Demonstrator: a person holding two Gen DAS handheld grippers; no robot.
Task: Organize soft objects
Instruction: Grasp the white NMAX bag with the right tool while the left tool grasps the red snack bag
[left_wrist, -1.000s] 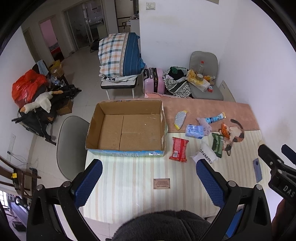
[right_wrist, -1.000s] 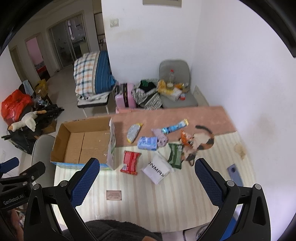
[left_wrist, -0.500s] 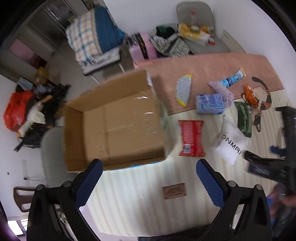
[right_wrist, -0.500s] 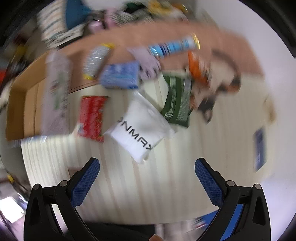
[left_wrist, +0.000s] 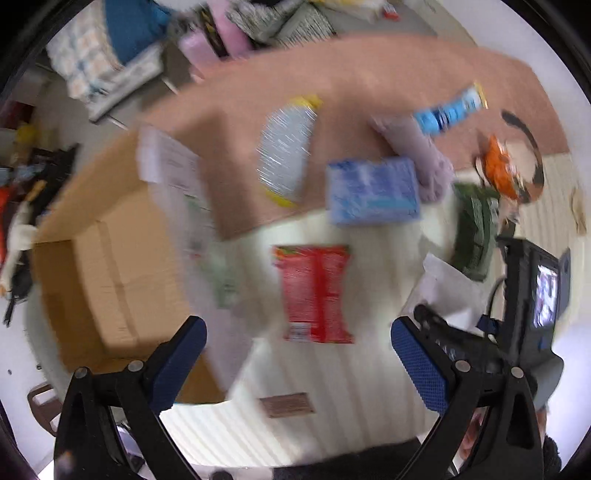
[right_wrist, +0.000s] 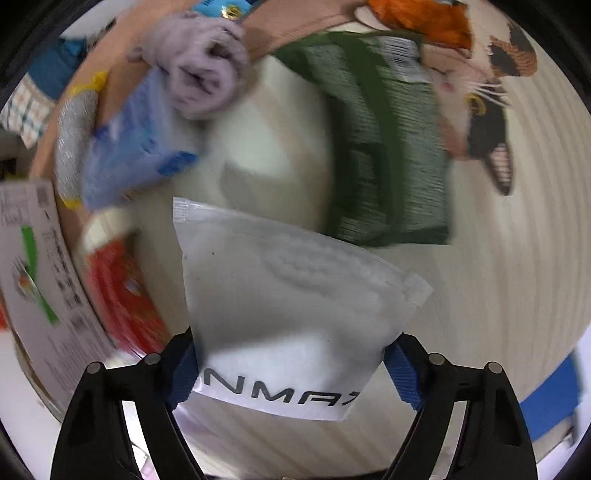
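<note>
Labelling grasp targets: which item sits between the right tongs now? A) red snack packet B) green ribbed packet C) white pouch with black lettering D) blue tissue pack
C: in the right wrist view the white pouch with black lettering lies between the fingers of the right tongs, which are not yet closed on it.

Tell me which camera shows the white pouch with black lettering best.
The right wrist view: the white pouch fills the centre, sharp, lying between the right gripper's open fingers, its black lettering readable near them. The left wrist view shows only a blurred corner of it, partly hidden behind the right gripper's body.
</note>
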